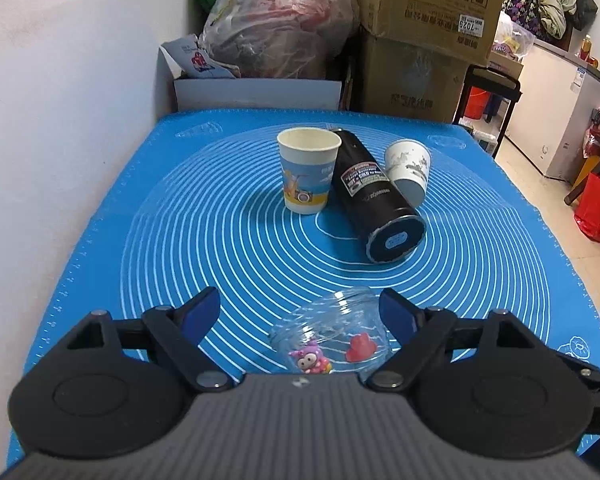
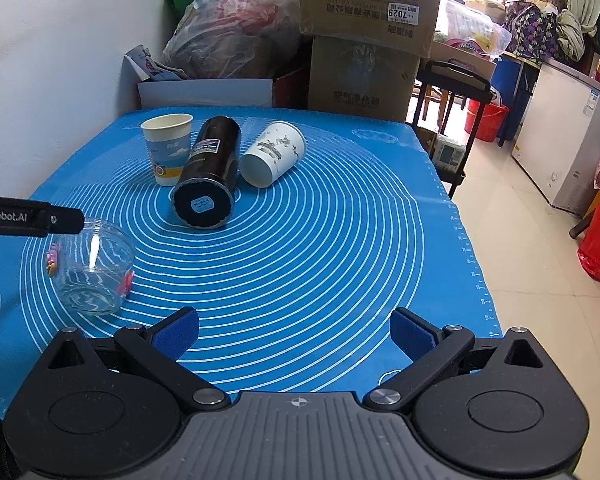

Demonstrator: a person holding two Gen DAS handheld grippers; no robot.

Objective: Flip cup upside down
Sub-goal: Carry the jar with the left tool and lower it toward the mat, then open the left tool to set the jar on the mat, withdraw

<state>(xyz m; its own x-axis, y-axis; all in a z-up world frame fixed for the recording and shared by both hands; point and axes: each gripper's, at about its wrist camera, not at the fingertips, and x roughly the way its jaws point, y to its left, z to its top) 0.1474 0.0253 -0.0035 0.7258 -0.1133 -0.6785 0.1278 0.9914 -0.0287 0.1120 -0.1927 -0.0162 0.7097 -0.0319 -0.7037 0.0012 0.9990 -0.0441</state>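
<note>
A clear glass cup (image 1: 332,336) with a pink figure and a red sticker lies on its side on the blue mat (image 1: 180,240), between the fingers of my open left gripper (image 1: 300,308), which do not touch it. It also shows in the right wrist view (image 2: 92,264), under the left gripper's finger (image 2: 40,216). My right gripper (image 2: 296,328) is open and empty above the mat's near right part. A paper cup with a blue print (image 1: 308,168) stands upright at the back. A white paper cup (image 1: 408,168) lies on its side.
A black flask (image 1: 376,196) lies on its side between the two paper cups. Cardboard boxes (image 1: 420,32) and a plastic bag (image 1: 276,24) stand behind the table. A white wall is on the left. The table's right edge drops to a tiled floor (image 2: 540,240).
</note>
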